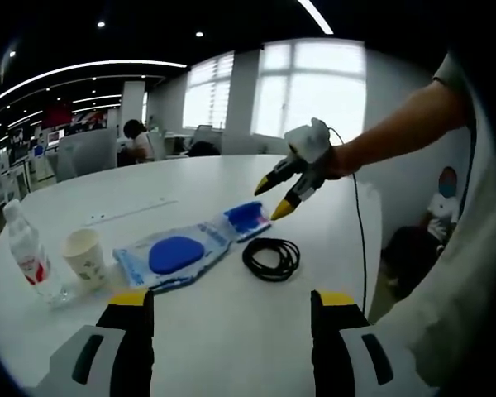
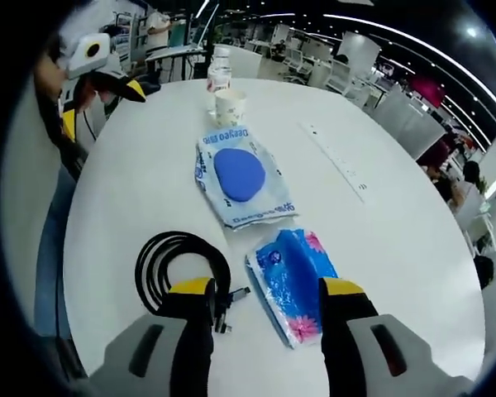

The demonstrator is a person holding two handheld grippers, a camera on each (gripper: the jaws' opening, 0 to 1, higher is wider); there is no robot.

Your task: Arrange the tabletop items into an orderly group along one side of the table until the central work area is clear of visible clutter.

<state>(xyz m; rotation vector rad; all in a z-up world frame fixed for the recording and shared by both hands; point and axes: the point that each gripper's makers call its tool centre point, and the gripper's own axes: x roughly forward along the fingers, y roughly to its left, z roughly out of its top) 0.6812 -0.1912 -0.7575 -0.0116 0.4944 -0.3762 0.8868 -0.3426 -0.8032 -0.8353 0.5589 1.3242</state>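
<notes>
right gripper (image 2: 267, 302): jaws apart, holding nothing, hovering over the table's near edge; in the left gripper view (image 1: 276, 197) it hangs above the items.
tissue pack (image 2: 291, 283): blue, flat on the white table (image 2: 132, 190), between the right gripper's jaws in its view, its near end under the right jaw tip.
black cable (image 2: 176, 266): coiled, just beside the tissue pack, its plug end under the left jaw tip.
blue-pad pouch (image 2: 240, 176): clear packet, mid-table, just past the tissue pack.
paper cup (image 2: 230, 107): upright near the far edge.
water bottle (image 2: 219, 76): upright, just behind the cup.
left gripper (image 1: 230, 301): jaws apart, empty, over the opposite edge.
</notes>
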